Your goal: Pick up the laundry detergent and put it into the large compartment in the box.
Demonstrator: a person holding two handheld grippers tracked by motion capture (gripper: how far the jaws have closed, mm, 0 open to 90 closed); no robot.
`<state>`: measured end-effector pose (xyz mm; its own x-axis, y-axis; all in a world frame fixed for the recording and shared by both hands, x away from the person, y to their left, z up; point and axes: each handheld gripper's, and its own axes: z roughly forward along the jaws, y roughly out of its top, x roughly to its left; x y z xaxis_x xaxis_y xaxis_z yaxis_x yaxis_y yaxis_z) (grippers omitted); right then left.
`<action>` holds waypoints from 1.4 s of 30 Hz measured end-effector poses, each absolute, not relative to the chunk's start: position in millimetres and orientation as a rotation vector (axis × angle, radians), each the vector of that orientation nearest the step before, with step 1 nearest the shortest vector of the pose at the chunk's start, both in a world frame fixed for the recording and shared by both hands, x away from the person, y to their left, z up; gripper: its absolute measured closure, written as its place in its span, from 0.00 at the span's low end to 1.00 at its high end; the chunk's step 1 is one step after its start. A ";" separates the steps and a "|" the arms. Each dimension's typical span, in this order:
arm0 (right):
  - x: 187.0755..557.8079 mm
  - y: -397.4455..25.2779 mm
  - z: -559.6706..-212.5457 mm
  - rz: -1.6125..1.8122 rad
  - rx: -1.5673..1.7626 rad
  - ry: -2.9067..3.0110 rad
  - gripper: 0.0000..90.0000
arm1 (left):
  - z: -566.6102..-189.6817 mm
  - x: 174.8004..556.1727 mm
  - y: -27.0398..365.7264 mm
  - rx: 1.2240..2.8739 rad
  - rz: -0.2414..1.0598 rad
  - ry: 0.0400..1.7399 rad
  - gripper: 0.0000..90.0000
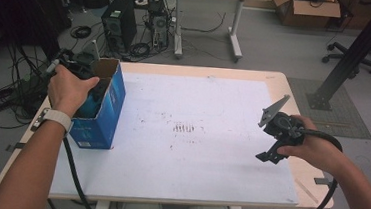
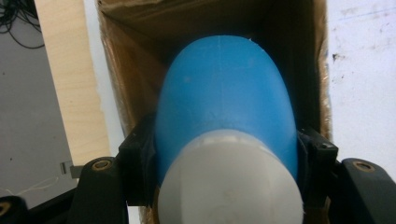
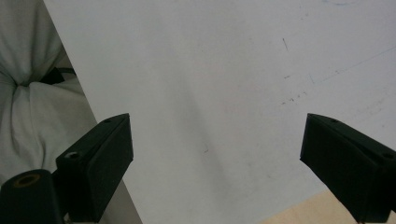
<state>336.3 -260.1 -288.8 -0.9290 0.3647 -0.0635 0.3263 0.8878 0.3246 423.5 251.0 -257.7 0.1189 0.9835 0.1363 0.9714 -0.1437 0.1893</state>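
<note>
- Left tongs (image 2: 224, 186) clamp a blue bottle with a white cap (image 2: 226, 121), its body inside the open blue carton (image 1: 104, 109) at the tabletop's (image 1: 227, 183) left edge (keep it vertical, clear of the cardboard walls).
- Right tongs (image 3: 217, 158) gape empty near the right edge.

Black tools (image 3: 215, 163), brass-looking screws, white wristband (image 1: 58, 118).

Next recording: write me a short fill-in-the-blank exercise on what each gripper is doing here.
1. The left gripper is shut on a blue and white ____.
2. That object sits in the open top of a blue cardboard ____.
3. The right gripper has its fingers ____, holding nothing.
4. It hangs over the ____ sheet covering the table.

Missing words: bottle; box; open; white
</note>
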 end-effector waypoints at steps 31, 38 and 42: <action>336.4 -260.5 -291.2 0.475 0.544 2.937 0.10 | -278.3 424.8 252.7 2.331 0.338 1.996 0.41; 336.0 -260.4 -290.4 0.474 0.544 2.935 0.10 | -272.9 424.3 253.2 2.310 0.331 1.989 0.37; 335.3 -259.1 -289.6 0.475 0.540 2.936 0.10 | -267.7 423.0 253.3 2.304 0.332 1.979 0.35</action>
<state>335.3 -259.1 -289.6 -0.9294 0.3642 -0.0596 0.3269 0.8874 0.3252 423.0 253.3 -267.7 0.1391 0.9844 0.1076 0.9657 -0.1588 0.2052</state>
